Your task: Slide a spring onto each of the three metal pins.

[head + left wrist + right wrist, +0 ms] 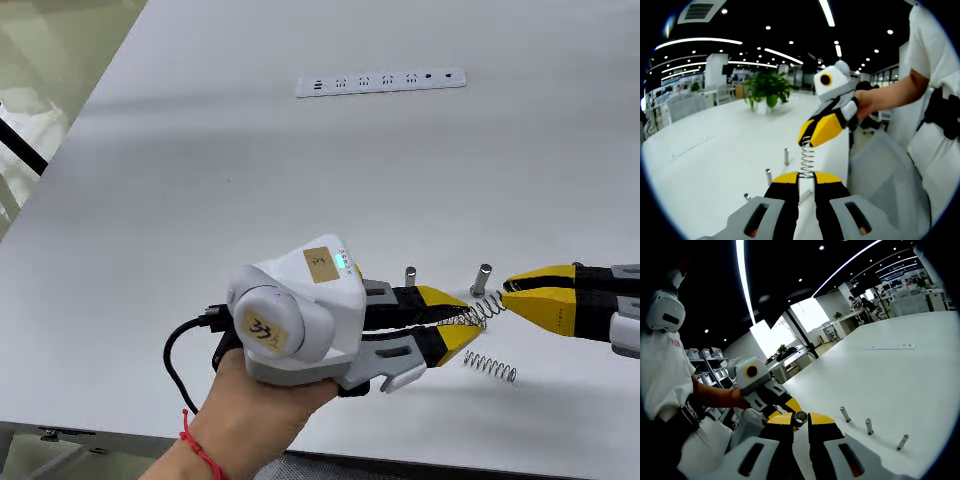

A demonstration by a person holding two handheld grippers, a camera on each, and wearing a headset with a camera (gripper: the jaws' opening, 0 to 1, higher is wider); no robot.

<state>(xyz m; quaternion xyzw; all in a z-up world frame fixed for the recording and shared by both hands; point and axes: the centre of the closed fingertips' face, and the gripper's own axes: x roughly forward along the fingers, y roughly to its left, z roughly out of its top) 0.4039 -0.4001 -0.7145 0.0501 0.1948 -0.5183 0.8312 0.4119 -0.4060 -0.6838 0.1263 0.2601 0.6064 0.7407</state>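
Left hand-held gripper (462,320) and right hand-held gripper (507,288) clamp one spring (484,309).

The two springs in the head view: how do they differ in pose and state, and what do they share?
The held spring is lifted, gripped between the left gripper and right gripper; the loose spring lies on the table, untouched. The held spring rises toward the right in the head view; the loose spring slopes down that way. Both are thin metal coils, neither on a pin.
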